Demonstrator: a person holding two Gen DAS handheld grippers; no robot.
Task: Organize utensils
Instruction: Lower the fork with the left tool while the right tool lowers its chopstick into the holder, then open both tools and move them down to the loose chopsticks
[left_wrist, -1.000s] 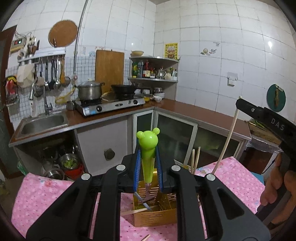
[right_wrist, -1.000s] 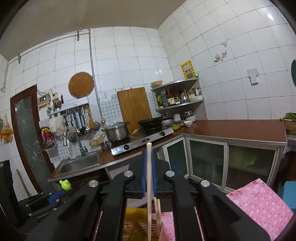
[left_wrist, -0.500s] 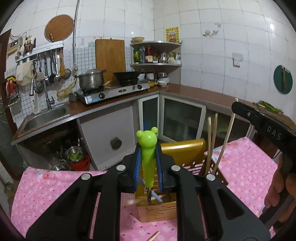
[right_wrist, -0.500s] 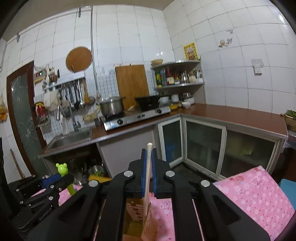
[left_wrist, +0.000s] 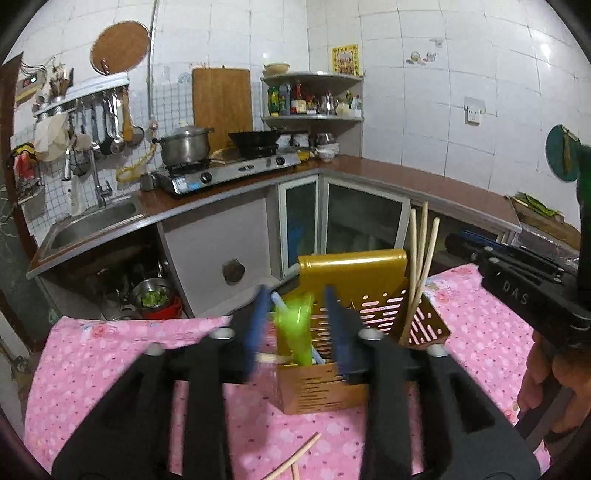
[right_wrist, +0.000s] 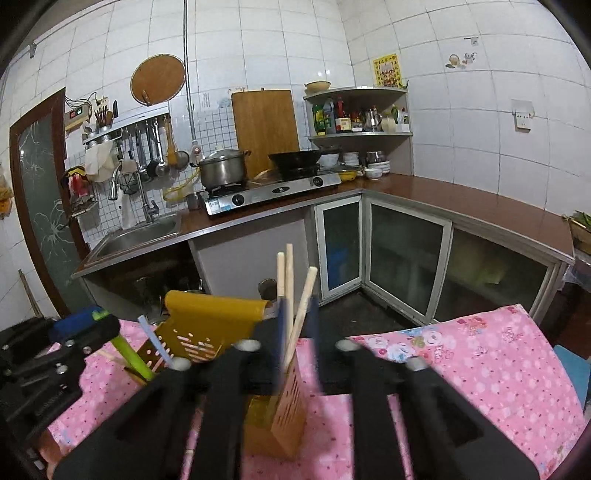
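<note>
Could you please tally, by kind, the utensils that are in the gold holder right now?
Upright wooden chopsticks: 3
Leaning wooden stick: 1
Green-handled utensil: 1
Pale blue utensil: 1
Total: 6

Both wrist views look closely down on the gold holder (left_wrist: 325, 384).

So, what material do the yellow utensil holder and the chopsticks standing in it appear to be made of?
The utensil holder: probably plastic, with a glossy mustard-yellow finish, moulded slots and a rounded, light-catching top edge. The chopsticks: apparently pale wood or bamboo, matte and unpainted; grain is too fine to see.
</note>
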